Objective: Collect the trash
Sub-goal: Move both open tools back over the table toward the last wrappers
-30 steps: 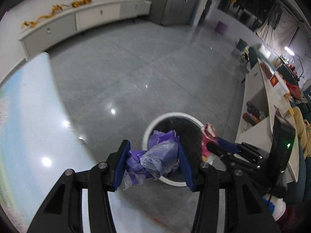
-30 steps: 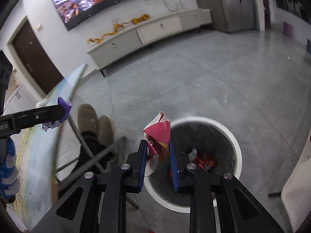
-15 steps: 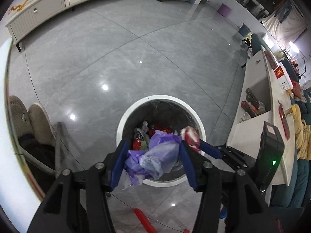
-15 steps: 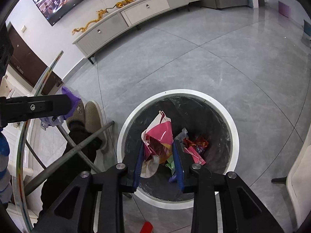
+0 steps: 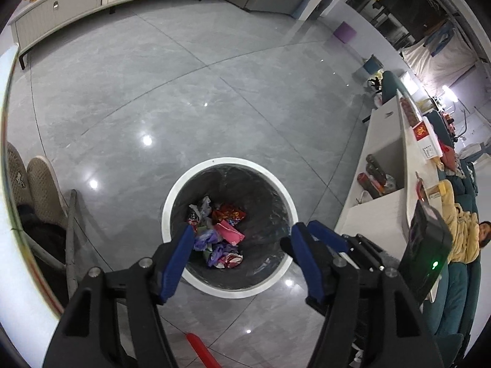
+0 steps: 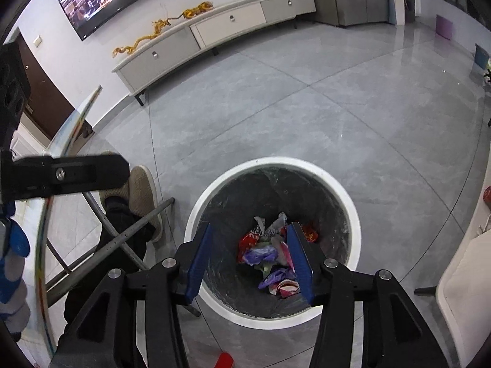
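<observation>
Left gripper (image 5: 242, 233): jaws just spreading wide, nothing between them, over the bin (image 5: 172, 202).
Right gripper (image 6: 248, 230): jaws parting too, empty.
Trash (image 6: 270, 254): heaped at the bin's bottom.

The round white-rimmed bin (image 5: 229, 224) is lined with a dark grey bag and holds crumpled red, pink and purple wrappers (image 5: 225, 230). Both black grippers carry blue pads (image 6: 199, 260). The glossy floor tiles (image 5: 190, 92) are pale grey, faintly marbled. At nine o'clock sit beige knitted slippers (image 5: 36, 190).
</observation>
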